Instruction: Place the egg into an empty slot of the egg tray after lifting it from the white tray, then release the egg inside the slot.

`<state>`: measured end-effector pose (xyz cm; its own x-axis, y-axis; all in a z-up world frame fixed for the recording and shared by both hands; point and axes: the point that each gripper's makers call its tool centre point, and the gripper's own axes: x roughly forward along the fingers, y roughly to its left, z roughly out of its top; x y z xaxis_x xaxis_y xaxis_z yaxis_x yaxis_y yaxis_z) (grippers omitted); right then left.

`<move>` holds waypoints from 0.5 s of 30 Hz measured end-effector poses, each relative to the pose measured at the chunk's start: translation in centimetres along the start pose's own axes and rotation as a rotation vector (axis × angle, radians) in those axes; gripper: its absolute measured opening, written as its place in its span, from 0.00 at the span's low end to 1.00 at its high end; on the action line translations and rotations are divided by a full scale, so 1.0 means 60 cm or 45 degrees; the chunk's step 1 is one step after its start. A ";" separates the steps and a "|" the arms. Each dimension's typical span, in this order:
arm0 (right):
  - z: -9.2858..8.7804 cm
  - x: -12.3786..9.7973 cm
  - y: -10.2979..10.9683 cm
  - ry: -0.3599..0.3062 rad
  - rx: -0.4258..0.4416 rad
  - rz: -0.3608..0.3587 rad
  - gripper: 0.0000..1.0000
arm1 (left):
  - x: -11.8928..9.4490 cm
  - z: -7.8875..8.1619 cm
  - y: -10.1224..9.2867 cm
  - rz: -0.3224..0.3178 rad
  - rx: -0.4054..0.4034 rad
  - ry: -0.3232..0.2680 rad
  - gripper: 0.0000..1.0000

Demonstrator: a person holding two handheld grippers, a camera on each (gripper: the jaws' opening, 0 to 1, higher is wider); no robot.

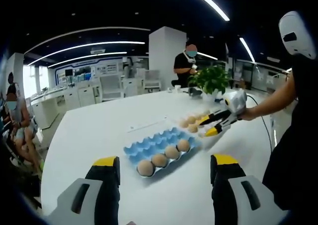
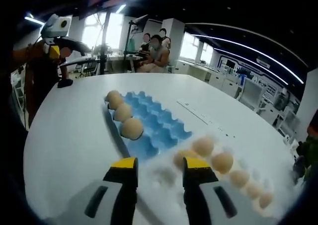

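Left gripper (image 1: pixel 161 166): jaws spread wide, holding nothing, hanging back from the work.
Egg tray (image 2: pixel 161 120): blue, four eggs (image 2: pixel 132 128) along one edge, remaining slots free.
Right gripper (image 2: pixel 159 165): jaws parted, holding nothing, poised above the white tray (image 2: pixel 251 195), likely lining up on the nearest egg (image 2: pixel 185 156).

Open-plan office: big white table (image 1: pixel 99 130), white pillar (image 1: pixel 166 53) far side, ceiling LED strips (image 1: pixel 89 46), desks (image 1: pixel 74 93) far left, bright windows (image 2: pixel 102 34).
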<state>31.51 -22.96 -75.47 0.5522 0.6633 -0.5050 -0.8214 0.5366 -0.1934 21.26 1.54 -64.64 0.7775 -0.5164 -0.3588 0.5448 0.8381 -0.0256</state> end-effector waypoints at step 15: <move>-0.059 -0.063 -0.048 0.075 0.033 -0.103 0.36 | 0.006 0.002 -0.009 -0.016 0.010 0.006 0.75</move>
<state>31.29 -28.85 -75.97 0.6068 0.5858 -0.5373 -0.7699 0.6011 -0.2141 21.26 0.88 -64.63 0.7694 -0.5258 -0.3627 0.5566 0.8304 -0.0230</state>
